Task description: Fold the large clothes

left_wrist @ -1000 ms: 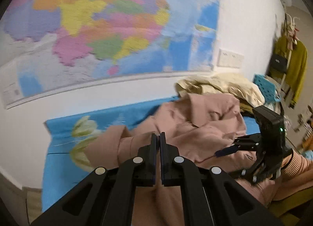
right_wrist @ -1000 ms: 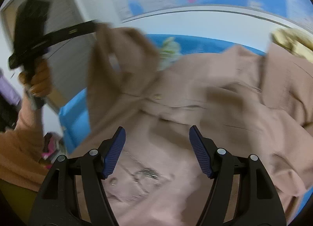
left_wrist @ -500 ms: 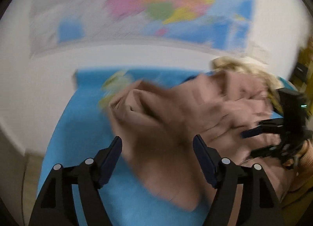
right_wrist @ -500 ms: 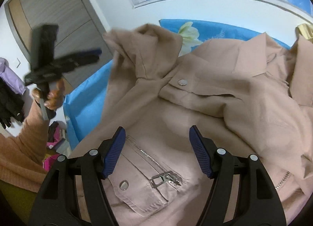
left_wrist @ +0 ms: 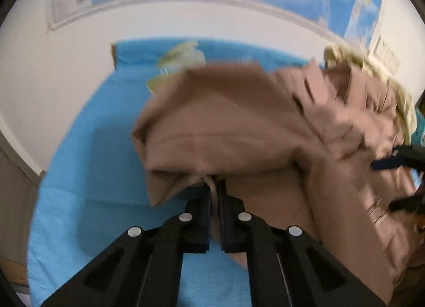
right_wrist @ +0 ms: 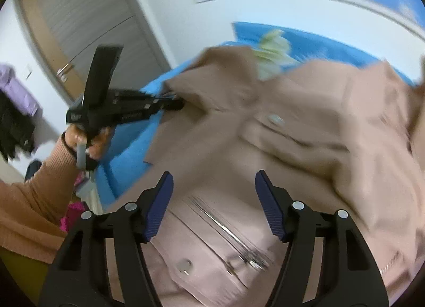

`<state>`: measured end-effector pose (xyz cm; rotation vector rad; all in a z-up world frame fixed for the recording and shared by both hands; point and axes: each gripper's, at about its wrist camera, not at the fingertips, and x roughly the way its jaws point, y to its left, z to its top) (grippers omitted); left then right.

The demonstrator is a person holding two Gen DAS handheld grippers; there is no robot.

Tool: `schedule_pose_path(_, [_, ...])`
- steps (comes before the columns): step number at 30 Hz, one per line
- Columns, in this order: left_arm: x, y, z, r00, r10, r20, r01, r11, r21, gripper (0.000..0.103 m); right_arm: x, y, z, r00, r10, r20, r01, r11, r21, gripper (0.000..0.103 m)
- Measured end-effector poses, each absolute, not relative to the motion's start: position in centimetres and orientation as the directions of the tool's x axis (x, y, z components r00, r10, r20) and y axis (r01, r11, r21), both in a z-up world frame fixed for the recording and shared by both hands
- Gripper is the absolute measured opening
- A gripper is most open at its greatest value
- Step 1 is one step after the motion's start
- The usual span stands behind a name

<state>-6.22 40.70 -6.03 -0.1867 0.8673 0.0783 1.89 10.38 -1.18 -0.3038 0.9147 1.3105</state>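
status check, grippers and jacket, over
Left gripper shut on the tan jacket, pinching a fold. Right gripper open above its zipper, gripping nothing. Cream garment piled behind on the blue sheet.

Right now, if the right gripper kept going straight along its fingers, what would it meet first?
Most likely the tan jacket: the open right gripper points down at its front, near the zipper, with nothing between. How far off the fabric is, the blur leaves unclear.

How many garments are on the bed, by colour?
Tan-pink jacket: 1, its edge pinched in the left gripper
Pale yellow garment, behind it: 1
Total: 2
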Motion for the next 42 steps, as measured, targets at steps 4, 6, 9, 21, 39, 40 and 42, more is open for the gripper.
schedule_pose_path(4, [-7.0, 41.7, -2.7, 0.696, -0.006, -0.718, -0.132, 0.982, -0.136, 0.003, -1.0, 15.6, -1.3, -0.069, 0.671, -0.738, -0.963, 0.15, 0.226, 0.059])
schedule_pose_path(6, [-7.2, 41.9, -1.2, 0.707, -0.024, -0.706, -0.114, 0.982, -0.148, 0.003, -2.0, 18.0, -1.9, -0.077, 0.671, -0.738, -0.969, 0.125, 0.215, 0.066])
schedule_pose_path(9, [-7.1, 41.4, -0.2, 0.704, -0.051, -0.708, -0.082, 0.985, -0.152, 0.003, -3.1, 21.2, -3.2, -0.081, 0.655, -0.751, -0.976, 0.1, 0.193, 0.075])
schedule_pose_path(21, [-6.4, 40.8, -0.6, 0.679, -0.127, -0.723, -0.031, 0.979, -0.201, 0.004, -3.3, 23.8, -5.0, -0.001, 0.617, -0.787, -0.979, 0.16, 0.127, 0.004])
schedule_pose_path(39, [-9.3, 36.5, 10.3, 0.889, -0.276, -0.366, 0.191, 0.949, -0.251, 0.087, 13.0, -7.0, 10.8, 0.081, 0.988, -0.129, -0.63, 0.151, 0.762, 0.004])
schedule_pose_path(40, [-8.3, 35.8, 8.8, 0.87, -0.267, -0.415, 0.18, 0.955, -0.236, 0.087, 14.1, -9.5, 8.8, 0.132, 0.977, -0.165, -0.568, 0.211, 0.796, 0.004])
schedule_pose_path(42, [-5.8, 34.1, 4.9, 0.811, -0.247, -0.531, 0.155, 0.965, -0.213, 0.087, 15.6, -12.7, 5.1, 0.193, 0.942, -0.273, -0.458, 0.332, 0.825, 0.005])
